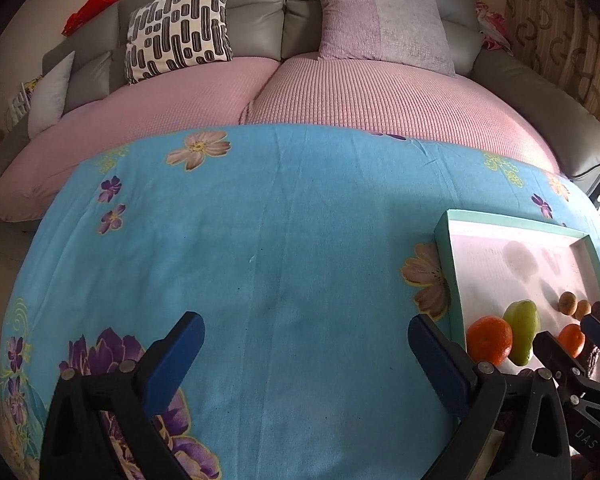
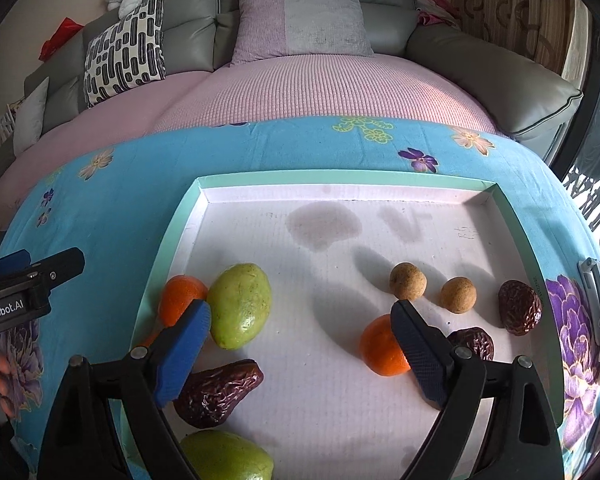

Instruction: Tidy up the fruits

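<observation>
A blue floral cloth (image 2: 140, 184) covers the desk and carries a shallow tray (image 2: 340, 178) of fruit. The right tool (image 2: 300, 332) hangs over it, spread wide and empty, nearer than the open, empty left tool (image 1: 306, 344). The dark date (image 2: 216, 394) lies just left below, long axis slanting up-right.

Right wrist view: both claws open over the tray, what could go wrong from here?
1. The fruits lie crowded: the right claw has an orange by one finger and a date by the other, so closing may knock a neighbour.
2. The round tan fruits sit loose on the flat tray and may roll if bumped.
3. The left claw hangs close beside the tray edge; the two claws may collide.
</observation>
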A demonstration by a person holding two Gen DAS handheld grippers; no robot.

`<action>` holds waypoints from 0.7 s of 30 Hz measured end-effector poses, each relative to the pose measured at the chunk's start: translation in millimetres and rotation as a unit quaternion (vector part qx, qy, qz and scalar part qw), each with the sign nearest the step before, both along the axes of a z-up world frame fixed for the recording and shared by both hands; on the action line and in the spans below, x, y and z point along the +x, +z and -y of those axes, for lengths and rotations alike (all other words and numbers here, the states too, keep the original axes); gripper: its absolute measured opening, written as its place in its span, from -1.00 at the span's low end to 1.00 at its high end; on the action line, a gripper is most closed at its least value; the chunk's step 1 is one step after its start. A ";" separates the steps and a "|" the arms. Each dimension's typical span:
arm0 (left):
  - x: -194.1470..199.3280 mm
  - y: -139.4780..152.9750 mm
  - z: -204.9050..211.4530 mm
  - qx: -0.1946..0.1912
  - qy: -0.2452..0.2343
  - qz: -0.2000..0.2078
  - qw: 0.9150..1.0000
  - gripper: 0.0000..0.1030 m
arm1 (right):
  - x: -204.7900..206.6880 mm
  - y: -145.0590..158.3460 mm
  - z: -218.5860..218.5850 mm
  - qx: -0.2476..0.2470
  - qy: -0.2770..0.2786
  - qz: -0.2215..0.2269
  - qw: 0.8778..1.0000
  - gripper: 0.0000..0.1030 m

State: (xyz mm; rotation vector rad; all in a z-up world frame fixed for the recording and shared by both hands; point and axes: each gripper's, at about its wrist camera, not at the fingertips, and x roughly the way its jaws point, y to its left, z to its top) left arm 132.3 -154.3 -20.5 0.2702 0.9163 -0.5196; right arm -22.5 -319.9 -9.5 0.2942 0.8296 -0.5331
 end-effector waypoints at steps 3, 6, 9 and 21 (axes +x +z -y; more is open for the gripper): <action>-3.5 10.3 -5.2 -0.005 0.009 0.024 1.000 1.00 | -2.0 1.0 -8.1 -0.001 0.003 -0.001 1.000 0.78; -10.3 19.8 -9.8 0.007 0.022 0.055 0.998 1.00 | -7.3 2.6 -14.3 0.007 0.004 0.004 1.000 0.78; -16.5 26.8 -17.0 0.008 0.033 0.069 0.997 1.00 | -14.3 3.8 -19.2 0.010 -0.002 0.005 1.000 0.78; -34.2 10.4 -55.8 0.050 0.077 0.013 0.996 1.00 | -57.2 -2.3 -38.5 0.038 -0.025 0.011 0.999 0.78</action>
